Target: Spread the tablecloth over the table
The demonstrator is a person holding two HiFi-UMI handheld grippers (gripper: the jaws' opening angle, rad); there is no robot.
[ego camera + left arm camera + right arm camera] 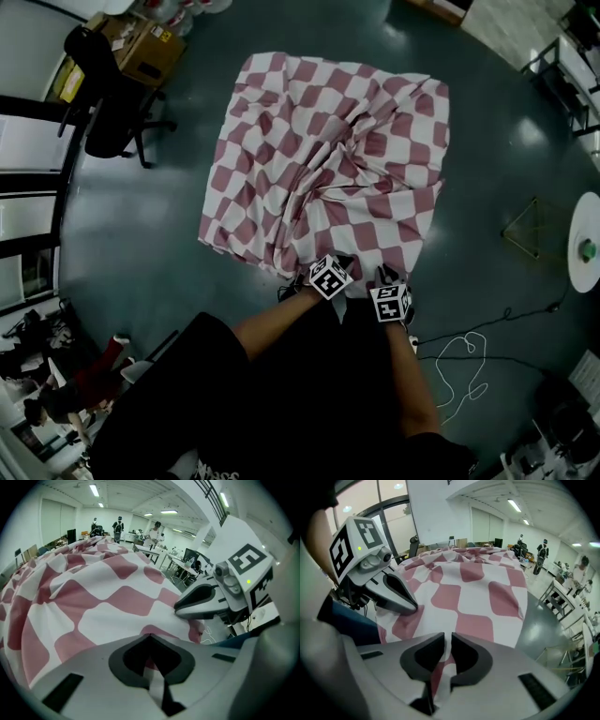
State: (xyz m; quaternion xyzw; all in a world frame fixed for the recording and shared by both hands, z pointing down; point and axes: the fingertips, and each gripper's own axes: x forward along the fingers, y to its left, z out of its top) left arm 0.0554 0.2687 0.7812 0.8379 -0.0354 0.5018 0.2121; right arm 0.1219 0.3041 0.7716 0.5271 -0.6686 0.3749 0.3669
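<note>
Below you, mid-floor: one cloth (328, 159), red-and-white check, draped over the table and hiding it whole. It is heaped in creases toward the middle, flatter at the far corners, and its near edge hangs toward you. At that near edge your two tools sit side by side, close but not touching, both tilted down at the hem. Left tool (151, 641): jaws fully together, with a strip of the cloth's edge pinched between them. Right tool (448, 651): jaws a narrow slit apart, with a fold of cloth running down through the gap and the pads not clamped on it. Each tool carries a marker cube, the left (330, 277) and the right (391, 303). Your bare forearms (281, 319) reach in behind them from the lower frame. Surrounding stock on the dark, glossy floor (169, 216):
- a black chair (108, 112) at upper left, well apart from the cloth
- a cardboard box (150, 52) just beyond the chair
- a white cable (466, 361) looped at lower right, near your right arm
- a white round table (583, 225) at the right edge

In the far background of the left gripper view, several people (118, 527) stand among desks under strip lights, too small to detail.
</note>
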